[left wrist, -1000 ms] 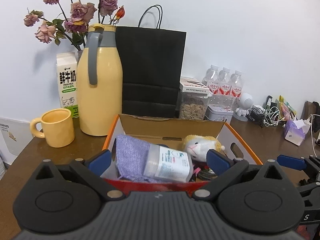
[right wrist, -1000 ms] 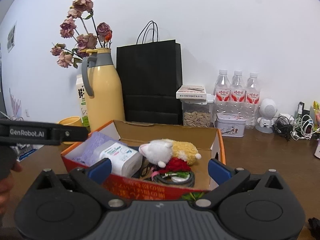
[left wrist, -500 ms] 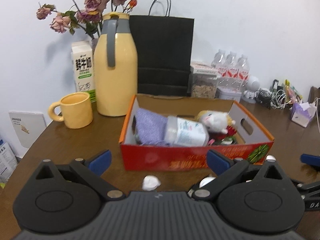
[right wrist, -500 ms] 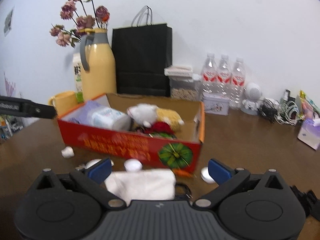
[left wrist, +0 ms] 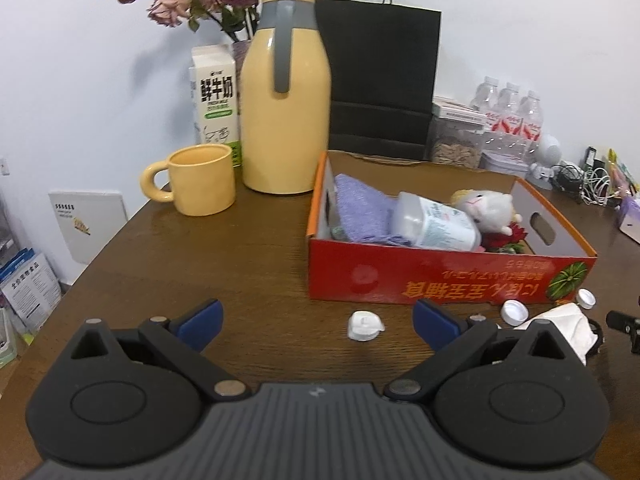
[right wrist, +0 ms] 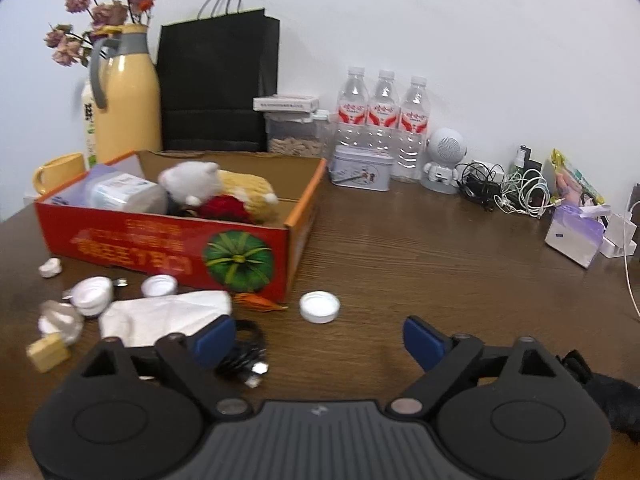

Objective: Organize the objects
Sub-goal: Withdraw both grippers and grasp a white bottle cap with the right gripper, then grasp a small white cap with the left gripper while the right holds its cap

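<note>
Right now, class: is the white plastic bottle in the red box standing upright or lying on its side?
Lying on its side. The white plastic bottle rests lengthwise in the red box, leaning against the purple cloth.

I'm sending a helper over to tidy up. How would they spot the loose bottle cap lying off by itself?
Find the red cardboard box on the brown table. At its pumpkin-printed corner, a white bottle cap lies open side up on bare wood. Unlike the other caps, it lies right of the white tissue, alone.

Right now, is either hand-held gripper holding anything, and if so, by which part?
Nothing is held. The left hand-held gripper stands open over bare table. The right hand-held gripper has just been closing, with nothing between its fingers.
</note>
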